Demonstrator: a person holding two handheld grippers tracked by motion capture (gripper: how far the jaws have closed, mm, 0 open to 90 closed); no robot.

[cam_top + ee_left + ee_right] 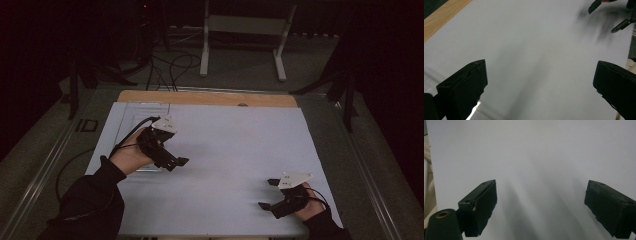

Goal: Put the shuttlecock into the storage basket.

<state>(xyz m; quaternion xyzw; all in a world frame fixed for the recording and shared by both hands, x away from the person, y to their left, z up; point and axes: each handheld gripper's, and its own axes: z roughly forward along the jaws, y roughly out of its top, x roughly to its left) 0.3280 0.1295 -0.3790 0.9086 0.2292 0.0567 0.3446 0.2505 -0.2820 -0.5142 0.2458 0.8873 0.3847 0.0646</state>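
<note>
A white sheet (225, 150) covers the table. My left gripper (177, 164) hovers over its left part, held in a hand with a dark sleeve, jaws pointing right. In the left gripper view the left gripper (541, 70) is open, jaws wide apart, with bare white sheet (529, 50) between them. My right gripper (267, 194) sits near the front right corner and points left. The right gripper (541, 187) is also open over plain white sheet (536, 152), holding nothing. The right gripper's fingers (596, 6) appear far off in the left gripper view.
A faint clear film or sleeve (145, 107) lies on the sheet's left part, under the left hand. A wooden table edge (207, 97) runs along the far side. Behind it stand a white frame (245, 25), floor cables (170, 65) and dark stand legs (345, 85).
</note>
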